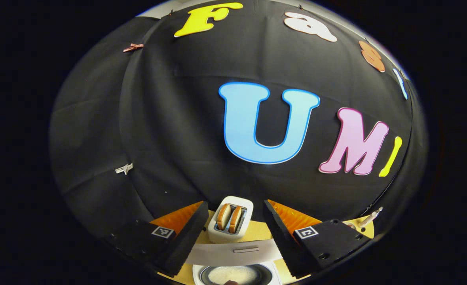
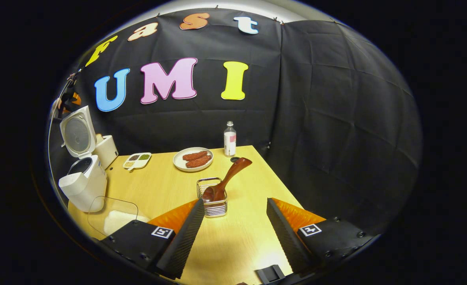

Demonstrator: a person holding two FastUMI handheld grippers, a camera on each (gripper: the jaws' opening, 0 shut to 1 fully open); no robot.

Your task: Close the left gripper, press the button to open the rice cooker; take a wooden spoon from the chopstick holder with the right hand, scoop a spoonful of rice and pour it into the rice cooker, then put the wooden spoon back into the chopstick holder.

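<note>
1. One table [image 2: 233, 245]: pale yellow wood, carrying every item below.
2. One rice cooker [image 2: 84, 180]: white, at the table's left edge, lid [image 2: 77, 134] standing upright and pot [image 2: 79, 165] exposed. In the left gripper view its pot [image 1: 235, 275] lies directly beneath the camera, pale rice on the bottom.
3. One clear container [image 2: 112, 219] of white rice, just beside the cooker's base.
4. One chopstick holder [image 2: 213, 198]: wire basket, mid-table, just ahead of the right claw.
5. One wooden spoon [image 2: 225, 178]: dark reddish-brown, bowl down inside the holder, handle leaning up and to the right. Judged back in place; the task looks close to finished.
6. Right claw [image 2: 233, 227]: fingers spread wide, empty. Advice: draw straight back from the holder so the leaning handle is not knocked.
7. Left claw [image 1: 233, 237]: fingers spread, empty, above the cooker; a white toaster [image 1: 230, 225] with bread sits beyond.
</note>
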